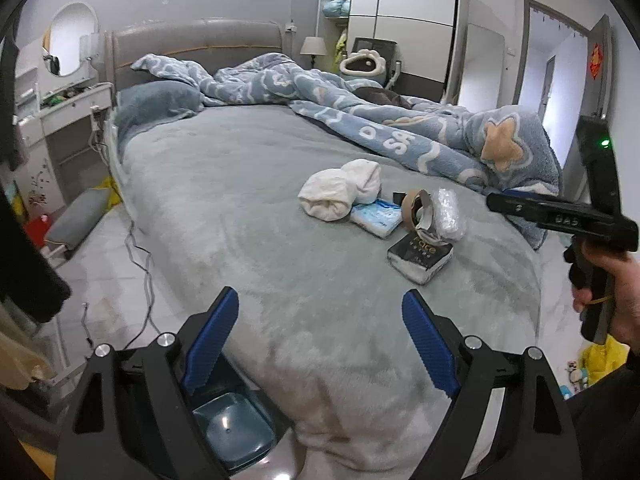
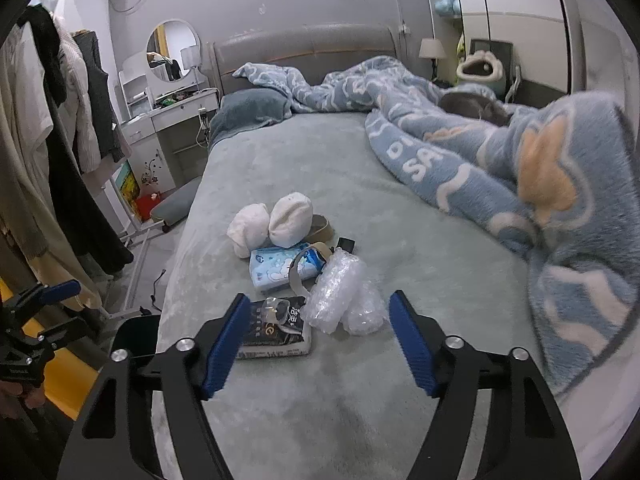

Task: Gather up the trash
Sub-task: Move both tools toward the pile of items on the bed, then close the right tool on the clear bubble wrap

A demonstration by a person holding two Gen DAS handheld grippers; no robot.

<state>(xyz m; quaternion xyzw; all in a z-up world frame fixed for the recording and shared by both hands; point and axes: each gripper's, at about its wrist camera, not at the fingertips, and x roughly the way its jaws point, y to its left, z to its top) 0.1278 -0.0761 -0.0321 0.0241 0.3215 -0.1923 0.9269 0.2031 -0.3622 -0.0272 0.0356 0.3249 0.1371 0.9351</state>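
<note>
A small heap of things lies on the grey-green bed (image 1: 260, 208) (image 2: 304, 168): two rolled white socks (image 1: 340, 194) (image 2: 272, 222), a blue tissue pack (image 1: 378, 218) (image 2: 280, 270), a tape roll core (image 1: 418, 206), crumpled bubble wrap (image 1: 450, 214) (image 2: 340, 296) and a black tissue pack (image 1: 420, 258) (image 2: 278, 330). My left gripper (image 1: 320, 336) is open and empty over the bed's foot, well short of the heap. My right gripper (image 2: 316, 344) is open and empty, just before the bubble wrap and black pack. It shows from the side in the left wrist view (image 1: 496, 202).
A dark teal bin (image 1: 234, 428) (image 2: 134, 336) stands on the floor at the bed's foot. A bunched blue duvet (image 1: 400, 128) (image 2: 500, 168) covers the bed's right side. A dressing table (image 1: 68, 108), hanging clothes (image 2: 60, 140), cables (image 1: 140, 264) and a wardrobe (image 1: 404, 24) are around.
</note>
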